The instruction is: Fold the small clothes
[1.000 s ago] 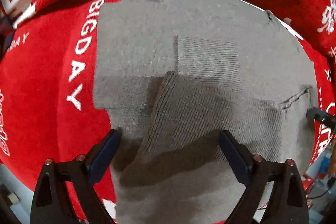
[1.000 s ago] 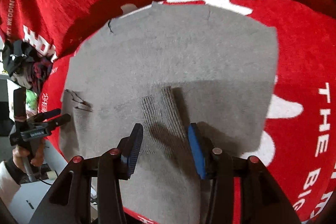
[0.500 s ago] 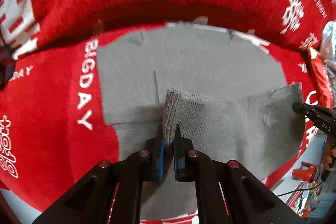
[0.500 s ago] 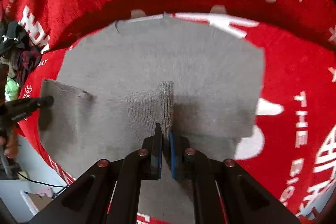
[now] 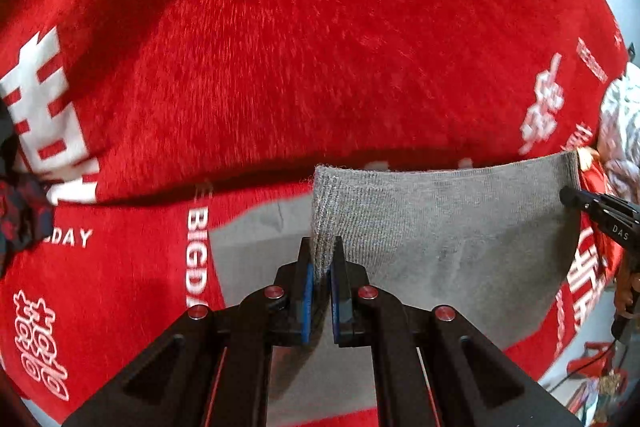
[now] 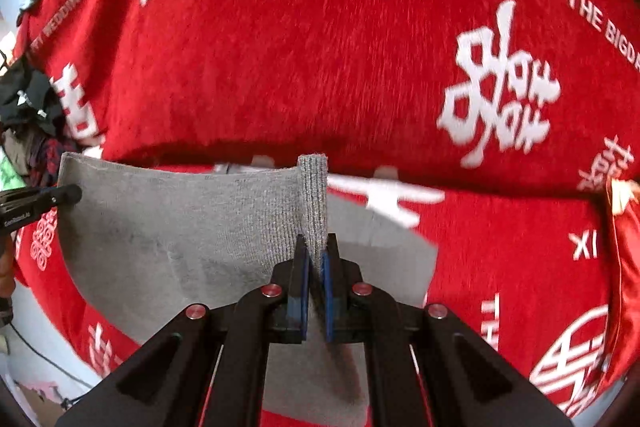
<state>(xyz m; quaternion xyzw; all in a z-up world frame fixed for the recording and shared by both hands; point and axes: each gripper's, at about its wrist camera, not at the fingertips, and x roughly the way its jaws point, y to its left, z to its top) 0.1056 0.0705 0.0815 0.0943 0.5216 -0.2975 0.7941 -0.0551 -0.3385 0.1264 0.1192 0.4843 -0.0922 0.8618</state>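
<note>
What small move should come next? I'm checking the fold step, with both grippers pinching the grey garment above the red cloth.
Probably carry both corners forward together and lower them. The left gripper and right gripper are each shut on a ribbed corner of the grey garment, whose held edge stands lifted between them over the red cloth, while its far part lies flat.

Ahead of both grippers, the red printed blanket (image 5: 320,67) is being left bare and open. The way between them is being blocked by the raised grey knit garment (image 5: 440,219); dark bundled clothes (image 6: 28,99) are crowding one edge.
</note>
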